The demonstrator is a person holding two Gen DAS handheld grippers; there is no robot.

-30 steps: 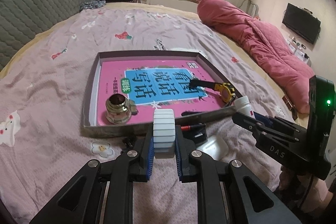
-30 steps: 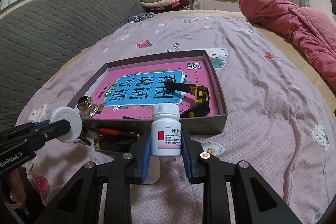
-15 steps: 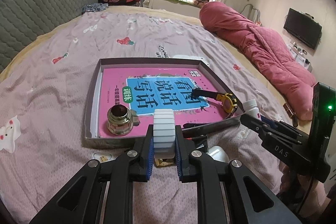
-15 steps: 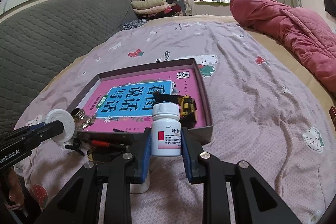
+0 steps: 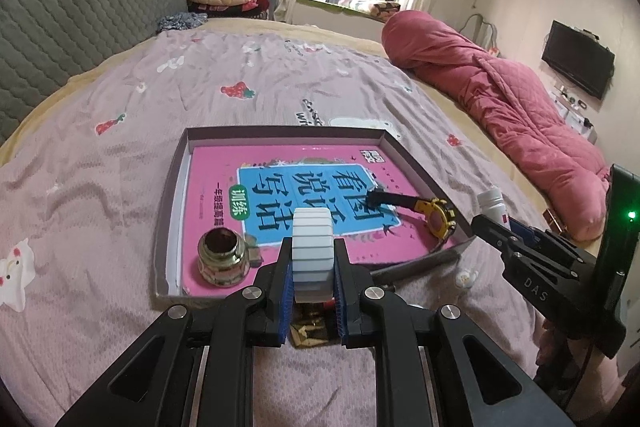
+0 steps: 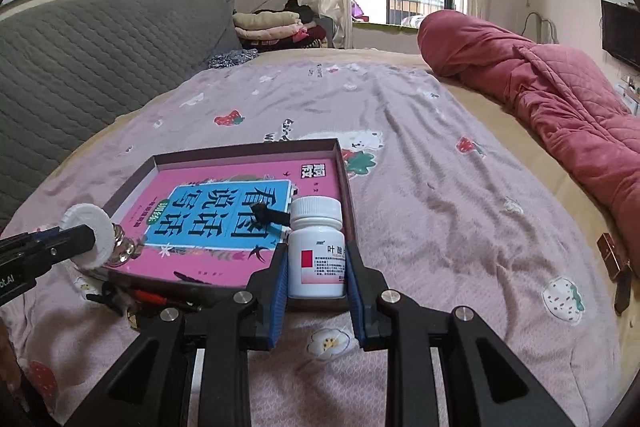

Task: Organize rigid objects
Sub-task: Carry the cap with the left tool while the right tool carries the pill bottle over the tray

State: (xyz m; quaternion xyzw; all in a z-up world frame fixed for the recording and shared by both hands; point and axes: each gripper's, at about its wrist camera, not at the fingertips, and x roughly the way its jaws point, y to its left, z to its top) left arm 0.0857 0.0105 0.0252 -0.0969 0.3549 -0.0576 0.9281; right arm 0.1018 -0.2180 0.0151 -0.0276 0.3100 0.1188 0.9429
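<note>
A shallow grey box [image 5: 280, 133] lies on the bed with a pink book [image 5: 224, 171] as its floor. On the book rest a metal fitting [image 5: 221, 261] and a yellow watch [image 5: 438, 221]. My left gripper [image 5: 313, 255] is shut on a white ribbed disc [image 5: 313, 251], held over the box's near edge. In the right wrist view the disc [image 6: 90, 235] shows side-on at the left. My right gripper [image 6: 316, 259] is shut on a white pill bottle [image 6: 317, 247], upright over the box's near right corner [image 6: 348, 227]. The bottle's cap partly hides the watch strap [image 6: 272, 215].
A red-handled screwdriver [image 6: 156, 295] and other small items lie on the sheet in front of the box. A rolled pink quilt [image 6: 540, 87] runs along the right side. Small dark objects [image 6: 616, 267] sit near the bed's right edge. A grey headboard [image 6: 100, 39] lines the left.
The right gripper has carried the bottle forward, from in front of the box to over its near right corner. The left gripper with the disc has edged slightly toward the box.
</note>
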